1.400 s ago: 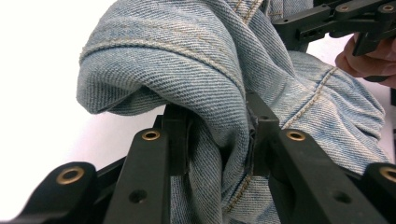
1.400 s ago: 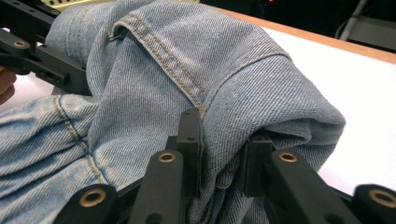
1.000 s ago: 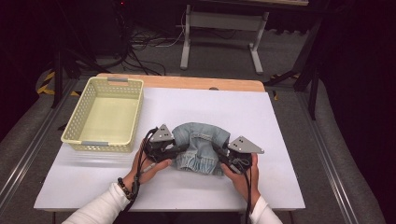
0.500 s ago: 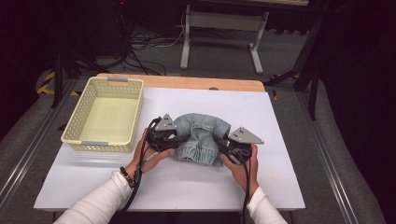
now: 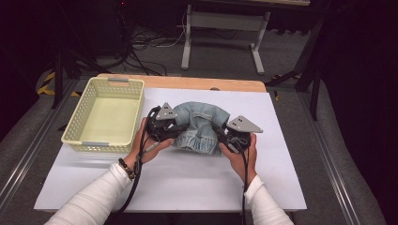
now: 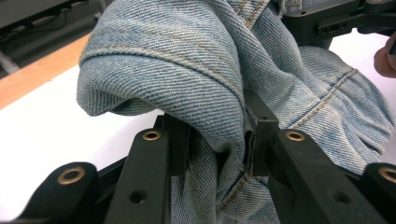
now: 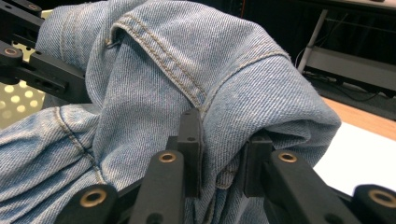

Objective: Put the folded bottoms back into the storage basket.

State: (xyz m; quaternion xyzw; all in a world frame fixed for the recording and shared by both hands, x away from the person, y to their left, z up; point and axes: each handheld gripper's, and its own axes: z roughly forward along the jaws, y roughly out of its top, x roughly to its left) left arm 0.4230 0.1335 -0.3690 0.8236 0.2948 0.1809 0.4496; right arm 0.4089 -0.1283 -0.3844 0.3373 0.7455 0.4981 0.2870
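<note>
Both grippers have come up off the table since the earlier high views, and the jeans [image 5: 201, 125] have risen with them: a second ago the bundle sat low and flat between the hands, while now it arches up in a hump with its hem hanging toward the white table [image 5: 281, 140]. In the left gripper view the left gripper [image 6: 212, 140] is clenched on a thick fold of denim, the cloth bunched tight between the two black jaws; in the right gripper view the right gripper [image 7: 219, 144] is clamped on a seamed fold at the other side in the same way. Neither pair of jaws has widened or narrowed over this stretch, so the grip looks settled. In the high view the left gripper [image 5: 165, 127] and right gripper [image 5: 233, 133] hold the bundle at its two ends, above the middle of the table and just right of the basket [image 5: 77, 136], which stands open near the left edge. My reading is that the lift has begun and the bundle is about to be carried, most likely sideways into the basket. For that, the hanging hem must clear the basket's near wall, so a bit more height seems needed before any move leftward. The main risk I see is a loose layer slipping out of one grip, since each gripper holds only a fold rather than the whole bundle.
</note>
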